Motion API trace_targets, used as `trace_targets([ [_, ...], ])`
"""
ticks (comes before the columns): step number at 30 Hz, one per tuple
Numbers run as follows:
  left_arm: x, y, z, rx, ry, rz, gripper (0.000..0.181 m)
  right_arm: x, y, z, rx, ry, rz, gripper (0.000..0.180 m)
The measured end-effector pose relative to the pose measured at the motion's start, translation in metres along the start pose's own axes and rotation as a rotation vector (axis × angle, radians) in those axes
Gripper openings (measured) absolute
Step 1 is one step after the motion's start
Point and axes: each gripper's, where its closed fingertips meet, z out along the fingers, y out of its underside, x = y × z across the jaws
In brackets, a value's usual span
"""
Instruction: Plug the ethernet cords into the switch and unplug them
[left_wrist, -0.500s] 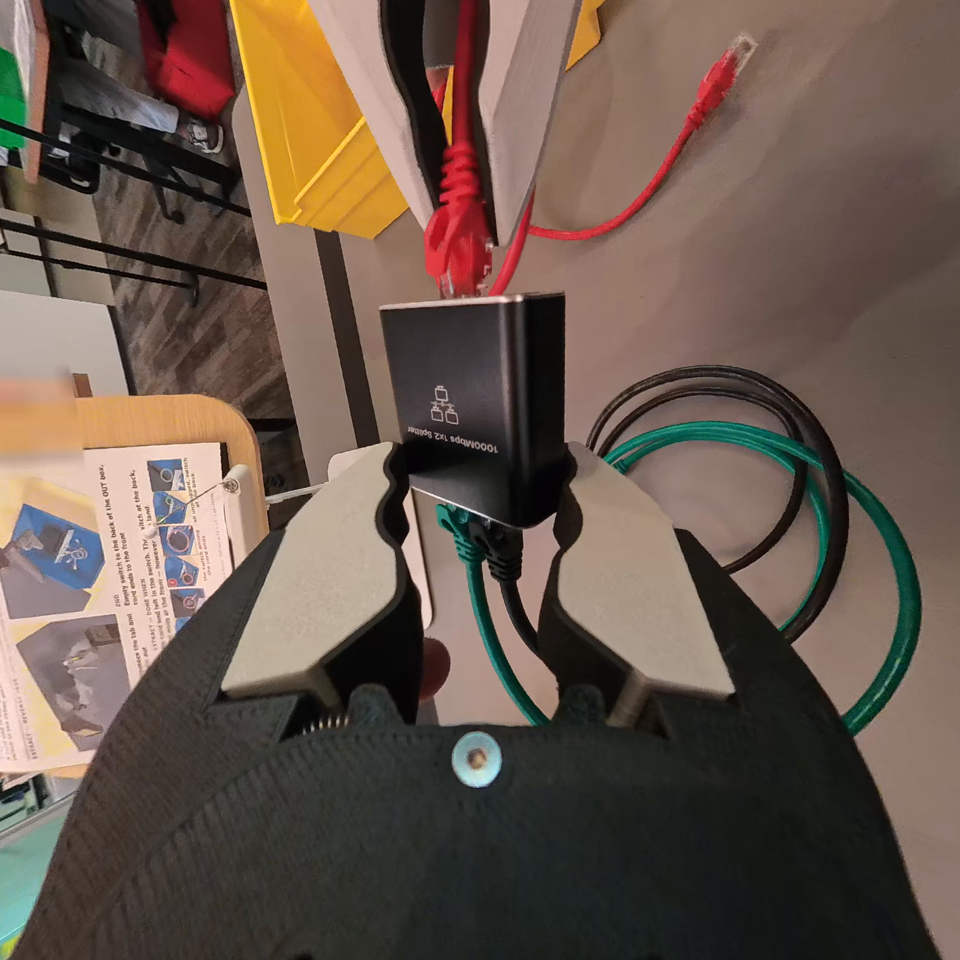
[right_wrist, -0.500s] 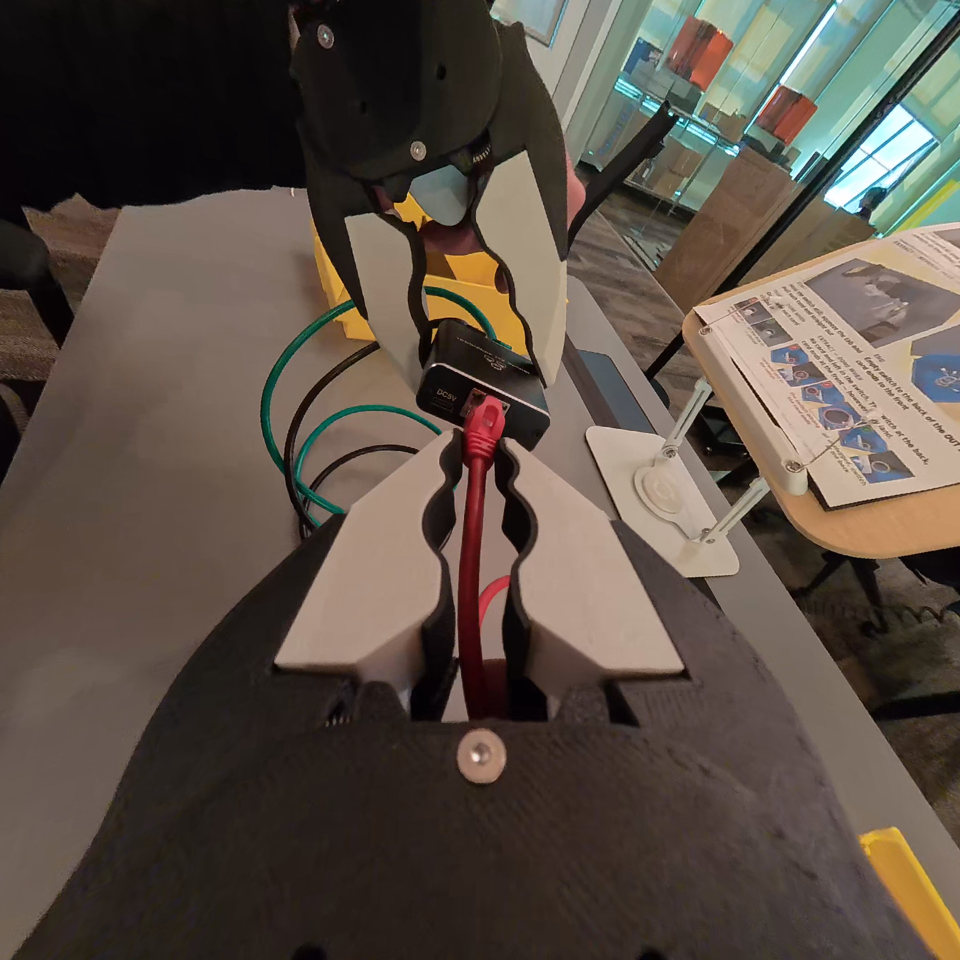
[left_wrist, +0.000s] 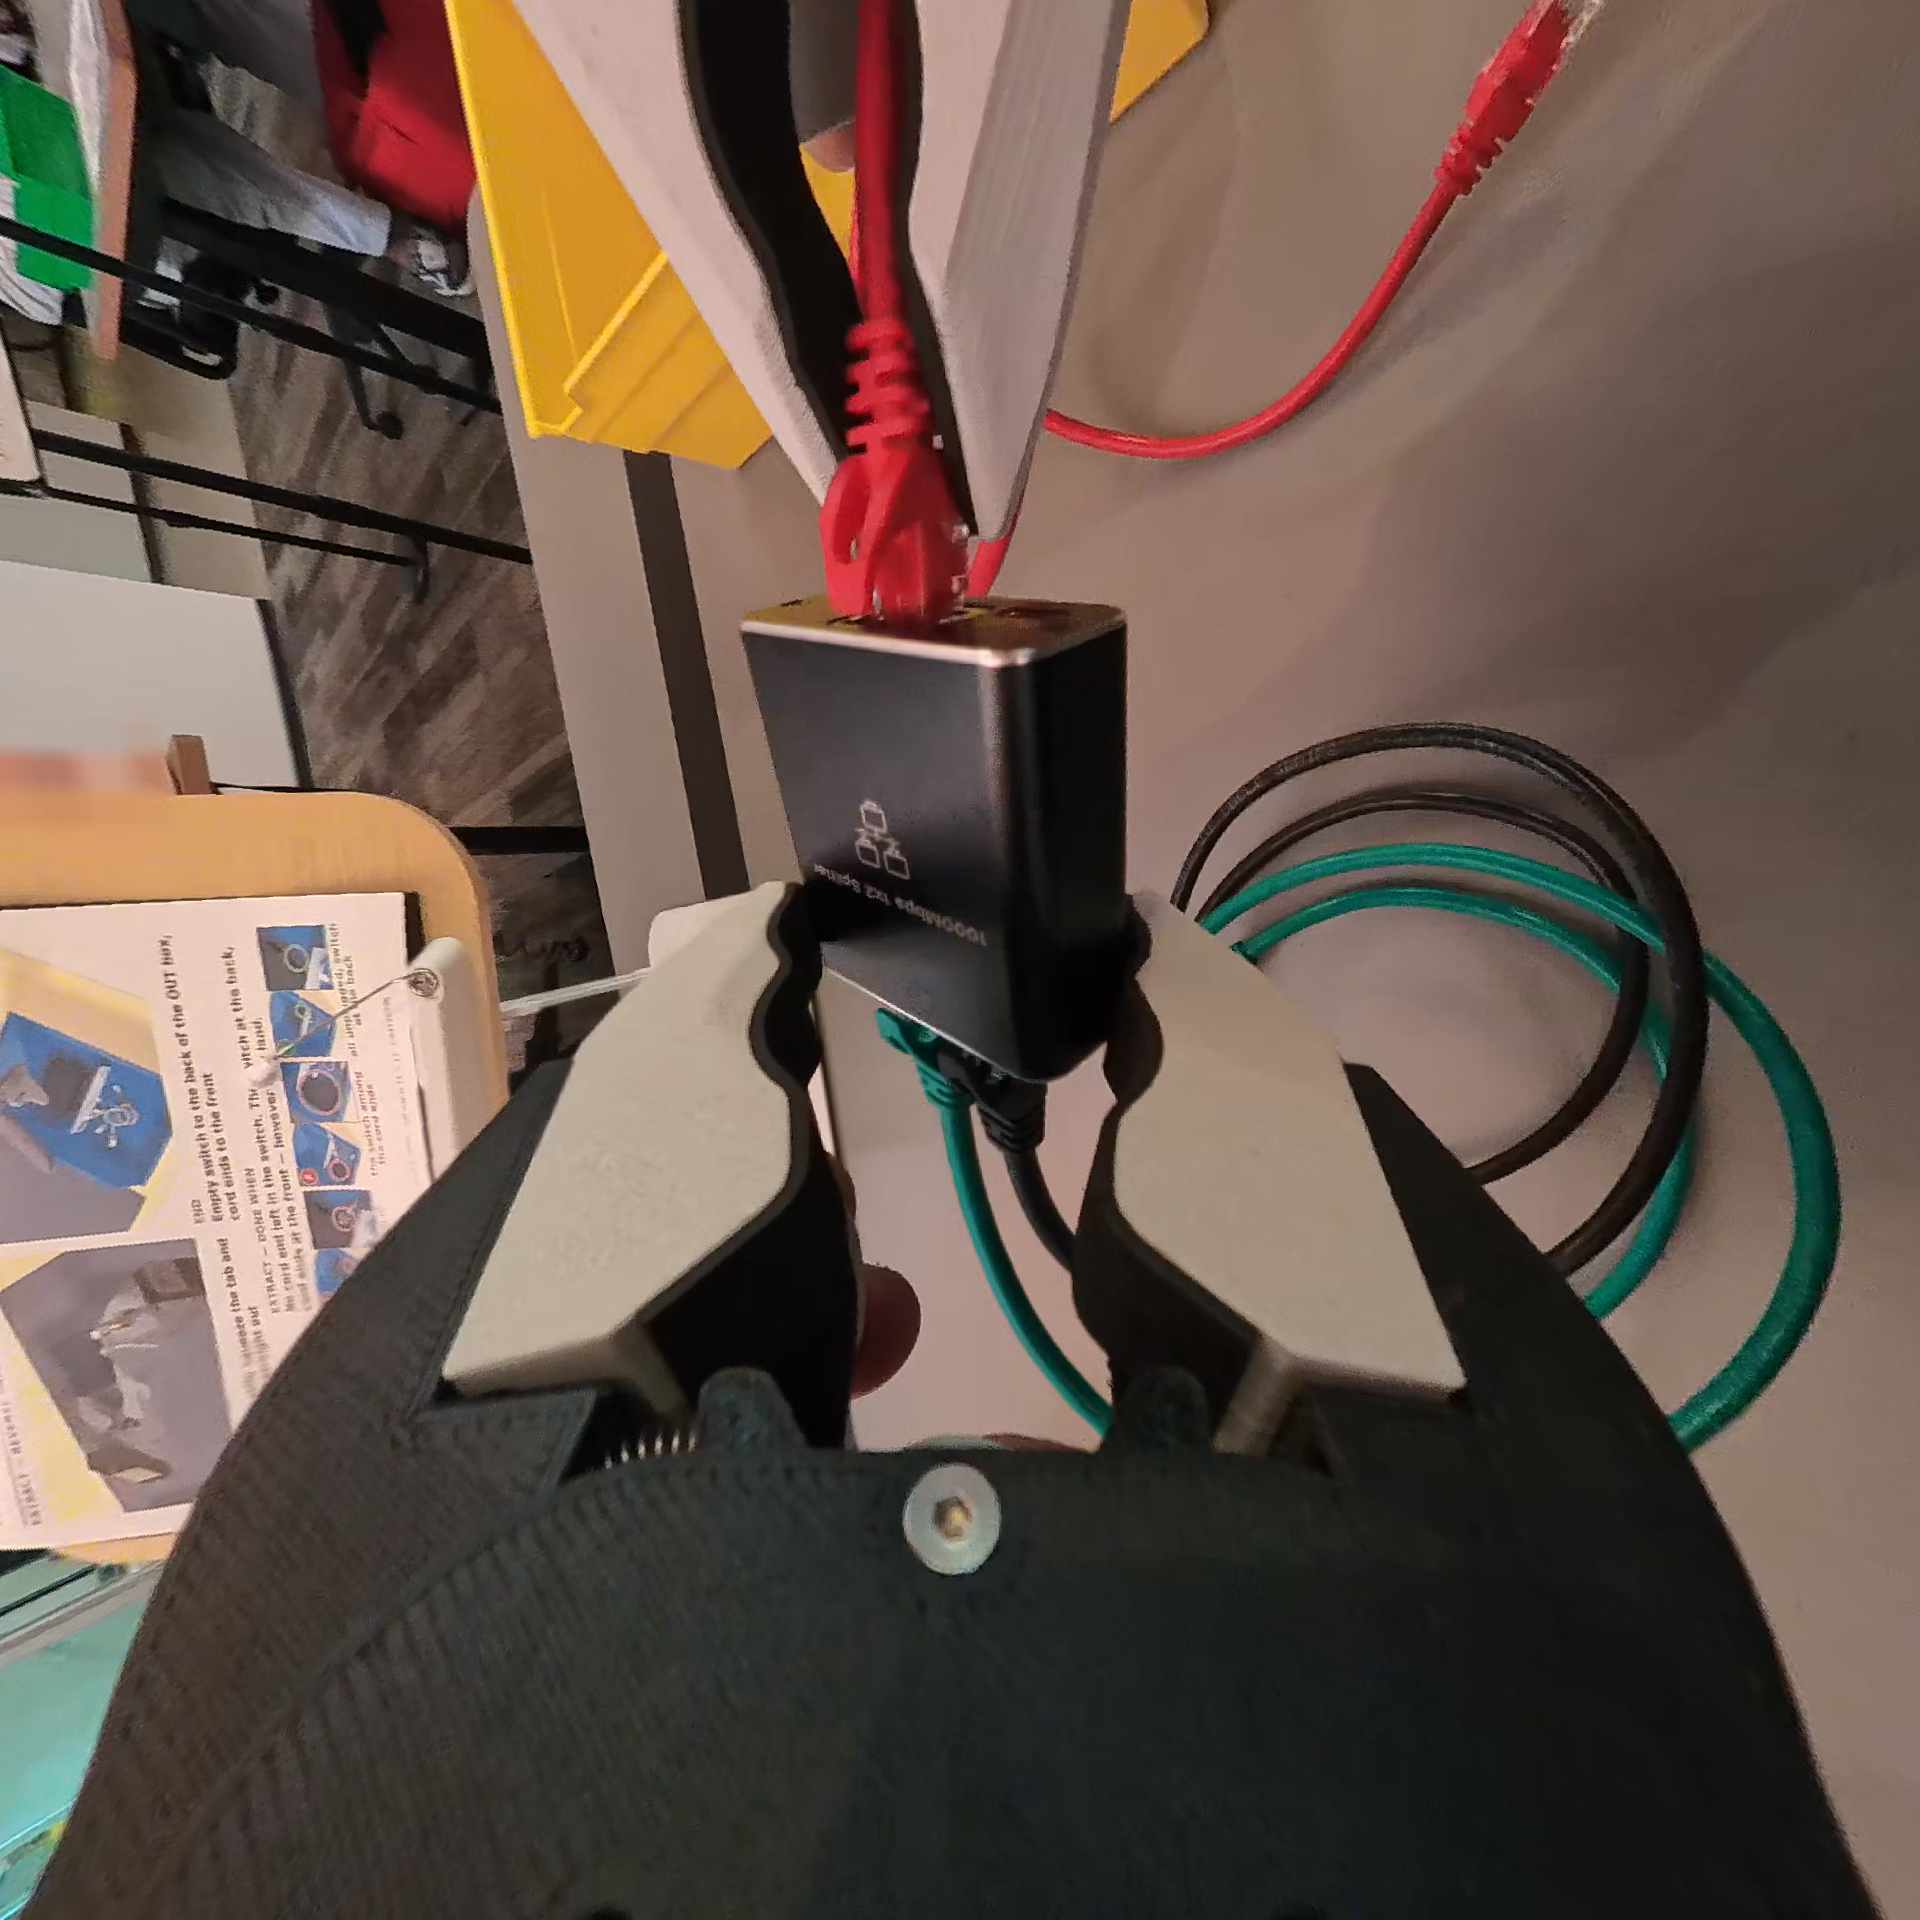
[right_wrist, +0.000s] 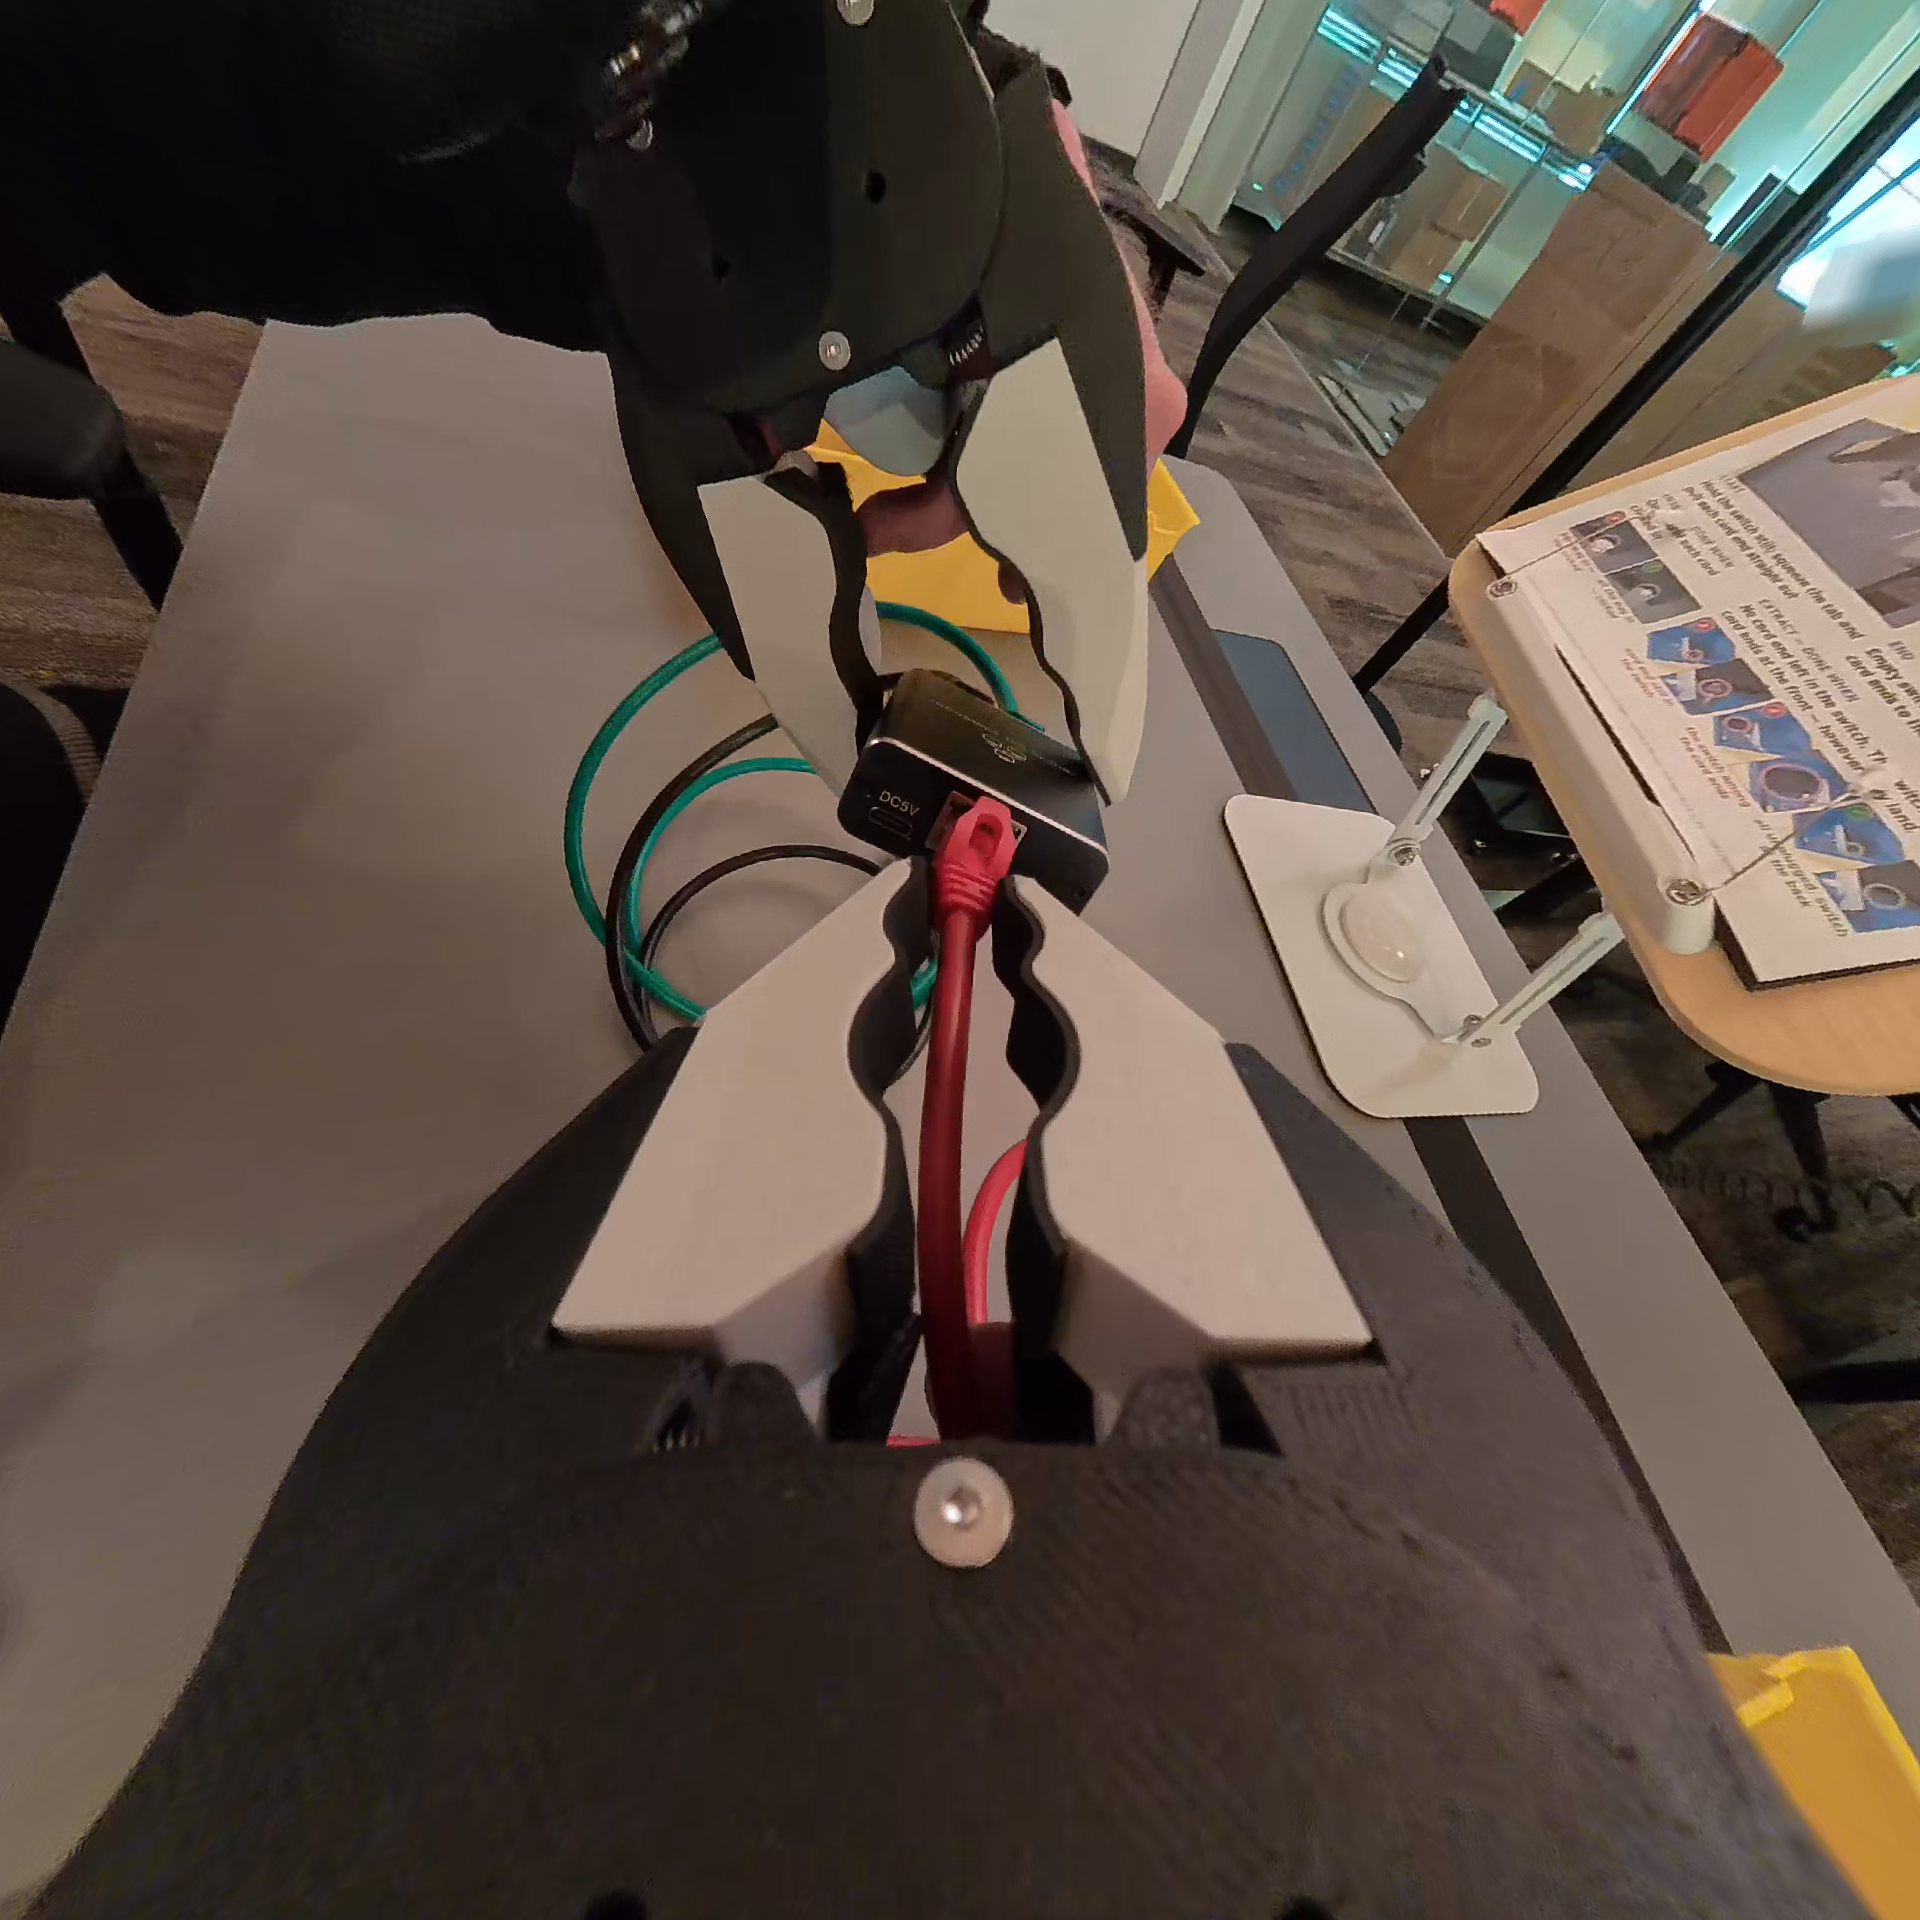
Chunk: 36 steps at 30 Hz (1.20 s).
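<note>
My left gripper (left_wrist: 961, 925) is shut on the near end of a black switch (left_wrist: 956, 790) and holds it above the grey table (left_wrist: 1558, 540). A green cord (left_wrist: 1766, 1195) and a black cord (left_wrist: 1621, 831) are plugged into the switch's near end and coil on the table. My right gripper (right_wrist: 961, 894) is shut on the red cord (right_wrist: 945, 1091) just behind its plug (right_wrist: 971, 842). The plug sits in a port on the switch's far face (right_wrist: 883, 816). The right gripper also shows at the top of the left wrist view (left_wrist: 914, 499). The red cord's other plug (left_wrist: 1507, 94) lies loose on the table.
A yellow bin (left_wrist: 582, 260) stands behind the switch, and another yellow bin's corner (right_wrist: 1829, 1787) is at the near right. A white stand (right_wrist: 1382, 935) at the table's right edge holds a wooden board with an instruction sheet (right_wrist: 1766, 727). The floor lies beyond that edge. There is about 6 cm between the tips of the two grippers.
The left gripper and switch have tilted slightly and come closer to the right gripper. The red plug stays at the switch's port. Both grips are unchanged.
</note>
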Motion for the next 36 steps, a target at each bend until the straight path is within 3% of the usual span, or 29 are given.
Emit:
trace_targets([
  [6, 0.0, 0.005, 0.005, 0.007, -0.051, -0.017, 0.053, 0.004, 0.007, 0.004, -0.001, 0.027, -0.015, 0.011],
  [10, 0.004, 0.014, 0.011, 0.003, -0.08, -0.044, 0.053, 0.009, 0.008, -0.001, 0.002, 0.051, -0.022, 0.048],
  [13, 0.005, 0.017, 0.013, -0.002, -0.077, -0.089, 0.053, 0.01, 0.007, -0.008, -0.027, 0.07, -0.071, 0.059],
  [17, 0.007, 0.013, 0.016, 0.055, 0.017, -0.216, 0.052, 0.005, 0.016, 0.001, -0.19, 0.134, -0.307, 0.071],
  [22, 0.012, -0.001, 0.012, 0.088, 0.143, -0.304, 0.052, 0.004, 0.005, 0.029, -0.262, 0.265, -0.602, 0.06],
  [25, 0.014, -0.013, 0.007, 0.117, 0.205, -0.36, 0.052, 0.004, 0.014, 0.041, -0.31, 0.295, -0.692, 0.04],
  [26, 0.016, -0.016, 0.006, 0.123, 0.23, -0.376, 0.052, 0.006, 0.014, 0.044, -0.3, 0.324, -0.713, 0.025],
  [27, 0.016, -0.016, 0.006, 0.106, 0.229, -0.375, 0.052, 0.008, 0.012, 0.044, -0.291, 0.351, -0.724, 0.024],
  [31, 0.015, -0.012, 0.004, 0.064, 0.197, -0.349, 0.052, 0.008, 0.014, 0.048, -0.271, 0.364, -0.697, 0.022],
  [33, 0.008, -0.013, -0.006, 0.083, 0.159, -0.363, 0.062, 0.011, 0.014, 0.046, -0.271, 0.368, -0.639, 0.022],
  [36, -0.025, -0.003, -0.039, 0.157, -0.014, -0.408, 0.067, 0.025, 0.013, 0.034, -0.237, 0.402, -0.515, 0.022],
])
